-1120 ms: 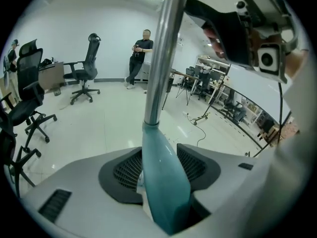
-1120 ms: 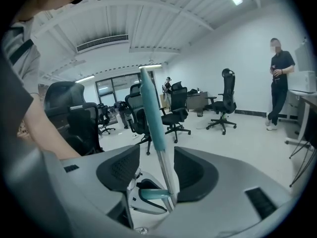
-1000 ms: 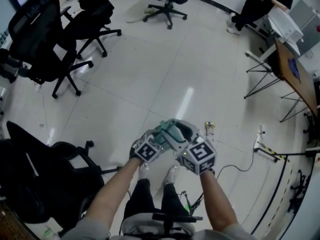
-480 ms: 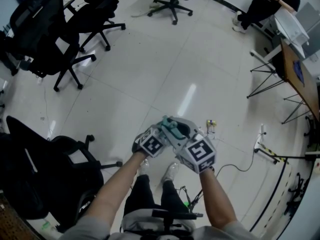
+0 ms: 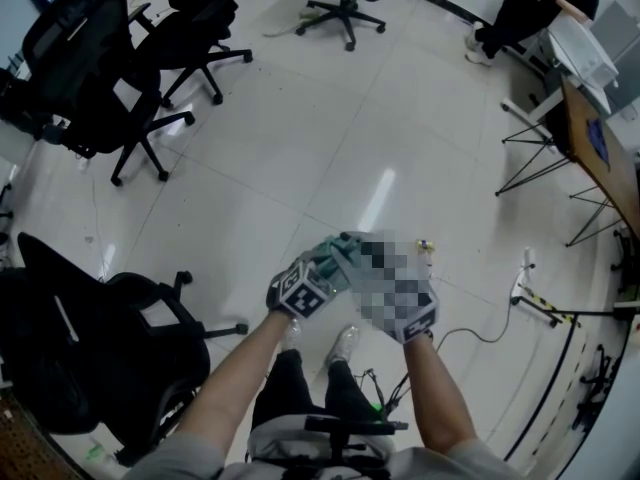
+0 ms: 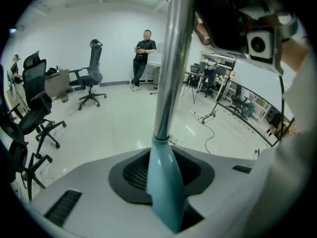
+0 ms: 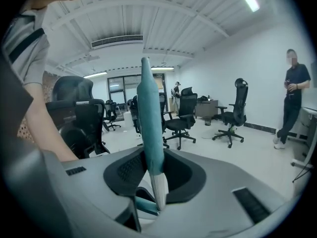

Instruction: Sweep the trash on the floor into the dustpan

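Teal plastic is sitting in both closing jaw pairs, as only the gripper views are showing: left gripper (image 5: 322,266) pressing a sleeved pole (image 6: 171,83), right gripper (image 5: 362,253) a handle (image 7: 148,128). The head view alone is showing trash (image 5: 424,245) lying on the floor (image 5: 300,148) just beyond them, with chairs (image 5: 100,78) standing farther off.

The floor (image 5: 300,148) is viewed steeply from overhead, while the standing person (image 6: 143,51) is shared by both close, outward-facing gripper views.
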